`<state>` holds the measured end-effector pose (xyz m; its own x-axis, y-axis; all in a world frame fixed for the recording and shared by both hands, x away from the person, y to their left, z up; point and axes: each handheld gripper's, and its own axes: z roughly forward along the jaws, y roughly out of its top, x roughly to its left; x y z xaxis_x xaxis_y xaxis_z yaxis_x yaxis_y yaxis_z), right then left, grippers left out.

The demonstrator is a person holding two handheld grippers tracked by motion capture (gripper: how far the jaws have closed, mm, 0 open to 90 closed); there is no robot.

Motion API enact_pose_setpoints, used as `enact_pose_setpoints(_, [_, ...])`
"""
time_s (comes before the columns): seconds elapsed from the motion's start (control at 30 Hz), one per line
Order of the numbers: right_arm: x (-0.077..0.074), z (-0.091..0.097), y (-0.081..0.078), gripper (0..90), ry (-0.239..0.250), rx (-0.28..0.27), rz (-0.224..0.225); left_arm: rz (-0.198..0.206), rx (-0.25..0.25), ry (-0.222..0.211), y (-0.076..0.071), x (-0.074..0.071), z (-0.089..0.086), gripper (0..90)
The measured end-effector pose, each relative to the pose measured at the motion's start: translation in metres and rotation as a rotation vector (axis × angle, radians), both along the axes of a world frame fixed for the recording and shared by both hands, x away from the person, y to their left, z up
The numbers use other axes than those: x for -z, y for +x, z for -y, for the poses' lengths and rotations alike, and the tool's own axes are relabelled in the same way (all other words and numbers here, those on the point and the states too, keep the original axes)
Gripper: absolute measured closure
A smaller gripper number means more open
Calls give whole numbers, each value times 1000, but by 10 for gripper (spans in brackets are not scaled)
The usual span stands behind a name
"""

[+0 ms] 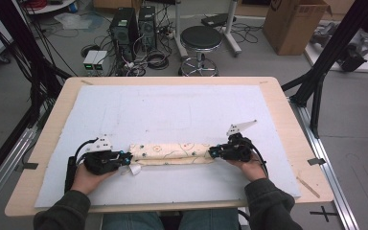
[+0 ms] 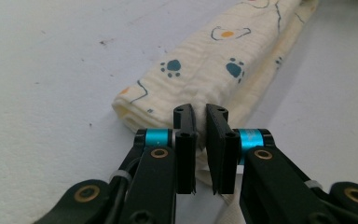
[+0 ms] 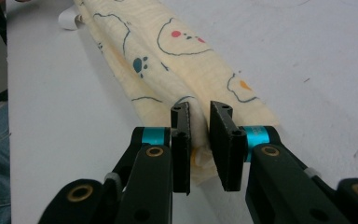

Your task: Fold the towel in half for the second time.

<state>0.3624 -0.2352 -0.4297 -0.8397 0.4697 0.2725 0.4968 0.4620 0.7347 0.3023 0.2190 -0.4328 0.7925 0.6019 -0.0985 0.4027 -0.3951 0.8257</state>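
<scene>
The left gripper [image 1: 124, 157] pinched one end of a folded paw-print cloth [image 1: 170, 153] on the worktop [image 1: 287, 120]. The right gripper [image 1: 214, 152] pinched the opposite end, its jaws nearly closed on the fabric.

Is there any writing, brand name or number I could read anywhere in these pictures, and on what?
None can be read.
Folded cloth: drawn paw prints and outline shapes, no letters.
White tag at the cloth's left end: too small to tell.
Cardboard box on the floor: a dark mark, too blurred to read.
Left gripper and right gripper: no lettering visible.
</scene>
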Motion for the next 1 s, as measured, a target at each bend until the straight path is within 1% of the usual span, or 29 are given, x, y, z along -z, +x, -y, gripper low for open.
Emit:
enact_pose_setpoints(0.07, [1,2,-1,754,-2,6,-4,-6,12,-1,-2,0,1,791])
enact_pose_setpoints(0.1, [1,2,-2,744,6,6,-12,-9,19,-1,-3,1,1,785])
enact_pose_setpoints(0.13, [1,3,-2,728,10,4,-7,-12,26,0,-4,1,0,773])
enact_pose_setpoints(0.2, [1,3,-4,694,19,0,-17,-14,27,-7,-5,0,-1,749])
enact_pose_setpoints(0.23, [0,4,-5,667,26,-4,-14,-16,26,-16,-6,-1,-1,730])
enact_pose_setpoints(0.27, [-1,4,-6,631,31,-3,-13,-18,28,-27,-6,-2,-2,693])
enact_pose_setpoints(0.3, [-3,6,-7,620,43,0,-13,-12,32,-37,-6,-4,-4,660])
enact_pose_setpoints(0.33, [-5,7,-7,607,59,-5,-11,-6,26,-49,-7,-6,-5,651])
enact_pose_setpoints(0.4, [-10,9,-10,582,74,5,2,2,16,-73,-8,-11,-7,600])
enact_pose_setpoints(0.47, [-15,9,-10,582,97,3,16,9,11,-104,-7,-15,-8,567])
enact_pose_setpoints(0.5, [-17,8,-11,584,99,2,16,11,12,-109,-5,-18,-7,556])
enact_pose_setpoints(0.57, [-20,4,-9,601,100,-9,21,20,10,-117,-3,-22,-2,553])
enact_pose_setpoints(0.6, [-21,-1,-8,614,97,-13,22,26,9,-125,-1,-24,1,555])
enact_pose_setpoints(0.63, [-22,-6,-7,642,91,-22,22,28,10,-128,1,-26,5,574])
enact_pose_setpoints(0.67, [-23,-11,-6,667,85,-28,25,30,7,-121,4,-27,10,618])
enact_pose_setpoints(0.7, [-24,-16,-5,683,74,-31,24,27,-2,-104,7,-28,15,653])
enact_pose_setpoints(0.77, [-24,-28,0,766,58,-56,21,16,-3,-72,15,-27,28,758])
enact_pose_setpoints(0.8, [-24,-35,2,781,44,-65,24,12,-8,-51,19,-27,34,780])
enact_pose_setpoints(0.83, [-25,-42,3,797,25,-68,23,6,-4,-45,23,-26,39,796])
enact_pose_setpoints(0.87, [-25,-49,5,812,20,-79,22,-1,0,-43,25,-25,44,814])
enact_pose_setpoints(0.9, [-24,-55,7,815,14,-86,24,-5,6,-30,28,-23,49,817])
enact_pose_setpoints(0.93, [-23,-60,8,817,6,-88,17,-8,12,-12,30,-21,52,826])
enact_pose_setpoints(1.0, [-20,-69,12,825,-5,-106,9,-31,34,9,31,-17,57,838])
